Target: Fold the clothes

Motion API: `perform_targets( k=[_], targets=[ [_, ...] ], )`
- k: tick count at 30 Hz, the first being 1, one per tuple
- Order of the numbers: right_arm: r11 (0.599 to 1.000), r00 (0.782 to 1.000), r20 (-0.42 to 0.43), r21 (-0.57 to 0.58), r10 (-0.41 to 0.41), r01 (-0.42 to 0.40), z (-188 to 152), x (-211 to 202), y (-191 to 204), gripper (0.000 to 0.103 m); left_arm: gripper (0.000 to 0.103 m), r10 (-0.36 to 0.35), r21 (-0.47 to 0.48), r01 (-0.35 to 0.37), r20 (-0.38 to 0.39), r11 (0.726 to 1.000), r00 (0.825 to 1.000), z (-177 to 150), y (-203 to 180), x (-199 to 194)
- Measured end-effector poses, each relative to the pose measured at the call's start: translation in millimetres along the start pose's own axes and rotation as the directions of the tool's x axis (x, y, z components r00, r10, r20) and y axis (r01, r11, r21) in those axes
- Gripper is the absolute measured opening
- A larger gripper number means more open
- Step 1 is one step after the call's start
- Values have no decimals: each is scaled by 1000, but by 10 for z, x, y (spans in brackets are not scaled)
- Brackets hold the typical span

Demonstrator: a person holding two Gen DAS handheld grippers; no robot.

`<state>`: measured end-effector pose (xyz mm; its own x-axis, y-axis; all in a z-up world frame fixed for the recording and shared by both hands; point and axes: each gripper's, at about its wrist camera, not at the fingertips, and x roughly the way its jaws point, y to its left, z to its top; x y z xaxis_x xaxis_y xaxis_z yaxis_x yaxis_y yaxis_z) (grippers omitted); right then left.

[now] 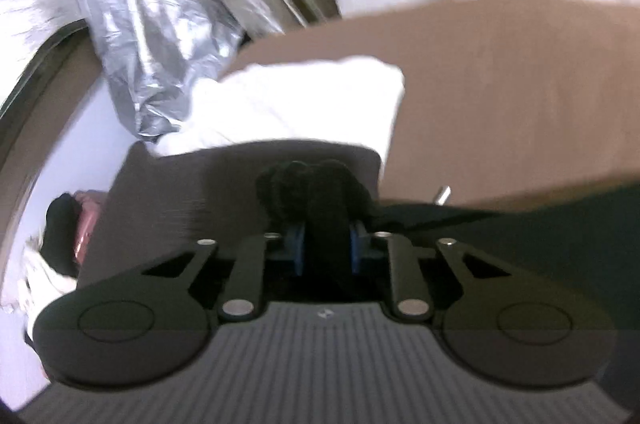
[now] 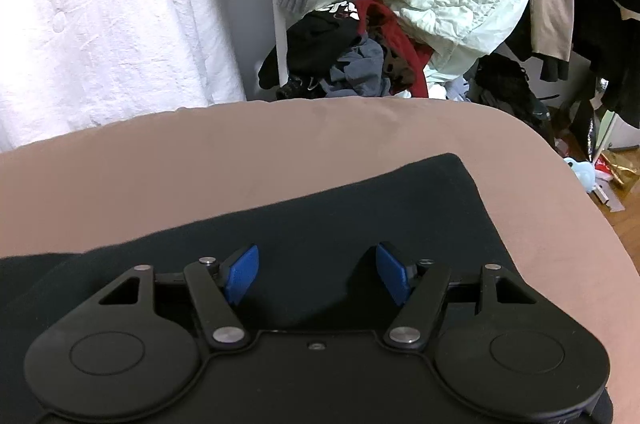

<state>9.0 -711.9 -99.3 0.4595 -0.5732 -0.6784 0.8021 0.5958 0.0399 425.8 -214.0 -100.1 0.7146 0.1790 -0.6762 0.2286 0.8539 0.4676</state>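
Black cloth garment lay flat on brown padded surface, near its far right corner. Left hand-held gripper pinched bunched black fabric; right hand-held gripper hovered agape above cloth, holding nothing. Risk: one-sided lift could skew fold; thin pinch might slip.

Both grippers are showing matte black bodies with round embossed discs at each side, silver pivot screws along the linkage arms and blue pads on the fingers. The left gripper is wearing a ribbed grey panel behind its linkages, while the right gripper is showing a small screw hole there
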Motion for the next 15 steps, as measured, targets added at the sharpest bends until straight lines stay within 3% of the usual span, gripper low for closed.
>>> perform_targets(
  k=[3, 5, 8, 12, 14, 15],
  targets=[
    [999, 999, 2, 7, 38, -38, 10, -28, -76, 70, 16, 31, -14, -30, 113, 999, 993, 45, 57, -273],
    [1000, 1000, 20, 18, 14, -15, 23, -55, -153, 70, 16, 40, -31, -36, 151, 999, 988, 134, 114, -399],
    [997, 998, 48, 75, -37, 34, 27, -49, -345, 71, 16, 9, -88, 3, 142, 996, 990, 272, 237, -452],
    [990, 998, 1, 124, -61, 61, -66, 156, -583, 71, 16, 3, -114, 11, 118, 993, 993, 296, 260, -371],
    [994, 998, -4, 86, -61, 61, -42, 195, -576, 75, 16, 4, -123, 10, 115, 992, 993, 299, 250, -333],
    [996, 998, -7, 54, -67, 67, -12, 213, -563, 84, 16, 6, -123, 8, 116, 992, 993, 283, 241, -334]
  ],
)
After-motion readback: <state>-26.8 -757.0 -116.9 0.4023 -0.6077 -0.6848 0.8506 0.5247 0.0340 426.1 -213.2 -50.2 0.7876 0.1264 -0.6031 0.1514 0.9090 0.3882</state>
